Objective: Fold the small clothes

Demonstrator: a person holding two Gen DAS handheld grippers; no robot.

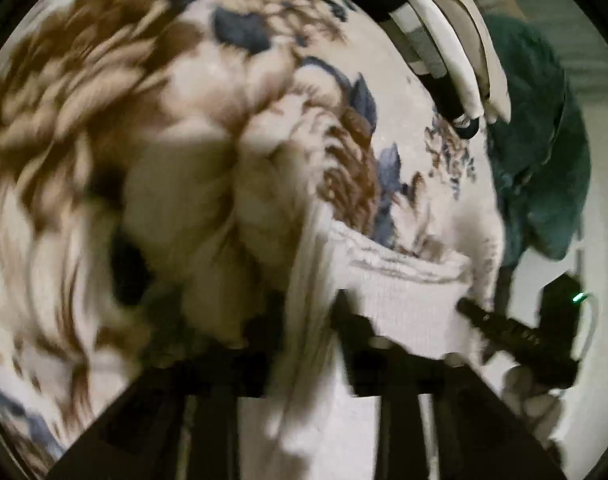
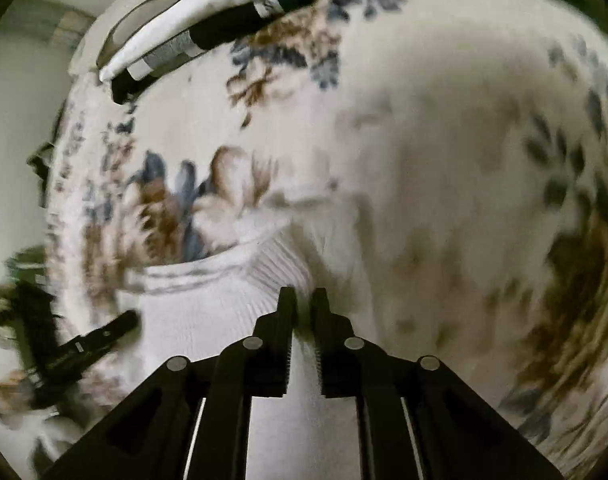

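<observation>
Cloth point(image 2: 223, 312), white and ribbed, lies on the floral blanket point(image 2: 444, 140), long axis running toward the cameras. Right gripper point(image 2: 301, 300) pinches it narrowly; left gripper point(image 1: 304, 304) grips a fold.

A wide stretch of the floral blanket point(image 2: 444, 152) lies bare ahead of the right gripper point(image 2: 304, 300) and open to pass over. The stack of folded clothes point(image 2: 175, 44) blocks its far edge. The white knit garment point(image 2: 231, 292) lies under both grippers. A dark green cloth point(image 1: 544, 140) hangs beside the bed.
</observation>
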